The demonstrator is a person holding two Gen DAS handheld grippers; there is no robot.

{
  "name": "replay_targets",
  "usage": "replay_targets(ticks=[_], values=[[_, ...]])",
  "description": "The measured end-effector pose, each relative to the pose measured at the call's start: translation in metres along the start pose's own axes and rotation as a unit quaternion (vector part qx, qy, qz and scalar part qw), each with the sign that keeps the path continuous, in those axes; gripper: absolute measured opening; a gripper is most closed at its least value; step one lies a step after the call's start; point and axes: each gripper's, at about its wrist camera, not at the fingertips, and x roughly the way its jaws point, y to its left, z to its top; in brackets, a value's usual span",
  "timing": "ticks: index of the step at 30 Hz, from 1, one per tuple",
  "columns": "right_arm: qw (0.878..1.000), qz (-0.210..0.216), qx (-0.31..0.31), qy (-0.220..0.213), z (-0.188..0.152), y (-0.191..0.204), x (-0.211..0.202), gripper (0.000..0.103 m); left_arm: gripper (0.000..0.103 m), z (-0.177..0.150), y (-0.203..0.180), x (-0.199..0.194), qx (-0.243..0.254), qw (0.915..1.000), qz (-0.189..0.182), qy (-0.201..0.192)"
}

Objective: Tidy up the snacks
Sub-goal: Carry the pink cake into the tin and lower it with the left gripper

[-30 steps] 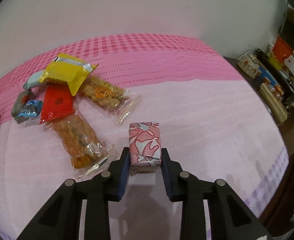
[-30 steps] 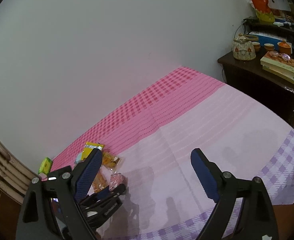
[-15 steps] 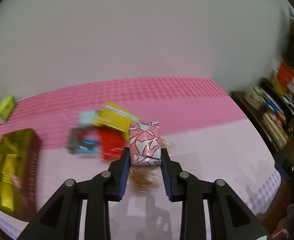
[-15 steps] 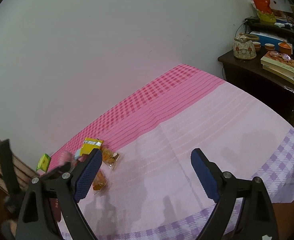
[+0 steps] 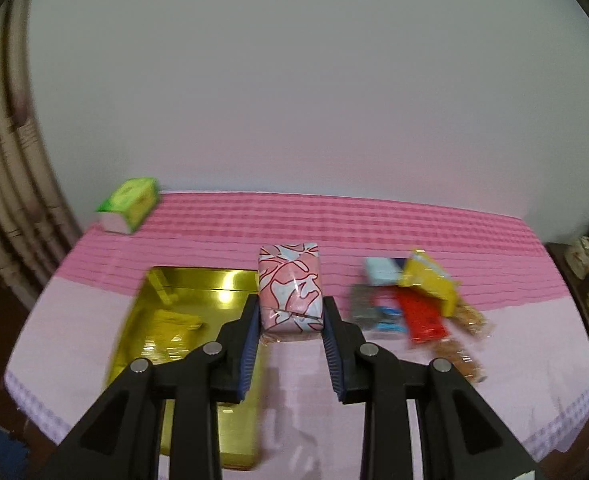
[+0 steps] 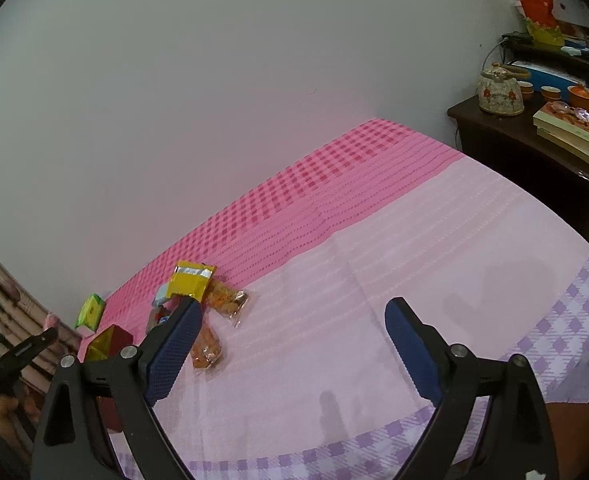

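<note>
**Left wrist view: wrapped snack carried toward the gold box**

Left wrist view shows your left gripper [image 5: 291,322] closed on the pink wrapped snack [image 5: 289,290], its blue pads pressing both long sides, with the snack held clear of the tablecloth [image 5: 334,392]. Take the gold box [image 5: 182,320] as your landmark: the snack hangs just off the box's right edge, and the snack pile [image 5: 414,304] lies farther right of it. A green packet [image 5: 128,204] sits behind the box, near the wall.

To do this step well, I judge you should bring the snack over the box's open gold interior, lower it until it nearly touches the floor, then ease the grip off. Keep it level so it lands flat and leaves room for the others. The picture is blurred, so slow down before the drop.

Your right gripper [image 6: 294,344] is spread wide and holds nothing, hovering over the cloth to the right of the box [image 6: 104,346].

No writing on any wrapper is readable.
</note>
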Motion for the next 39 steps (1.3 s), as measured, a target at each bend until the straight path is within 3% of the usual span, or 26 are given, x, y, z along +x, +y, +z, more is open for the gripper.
replay_targets(ticks=[5, 12, 25, 39], values=[[1.000, -0.002, -0.008, 0.002, -0.003, 0.004, 0.001, 0.092, 0.030, -0.015, 0.052, -0.004, -0.022, 0.9995, 0.022, 0.010], [1.000, -0.004, -0.022, 0.012, -0.008, 0.011, 0.005, 0.092, 0.030, -0.041, 0.091, 0.002, -0.047, 0.9974, 0.044, 0.031], [0.999, -0.004, -0.034, 0.028, -0.014, 0.017, 0.012, 0.092, 0.030, -0.085, 0.116, 0.044, -0.045, 0.9912, 0.080, 0.096], [0.999, -0.003, -0.037, 0.039, -0.016, 0.017, 0.018, 0.092, 0.030, -0.095, 0.122, 0.061, -0.045, 0.9869, 0.098, 0.120]])
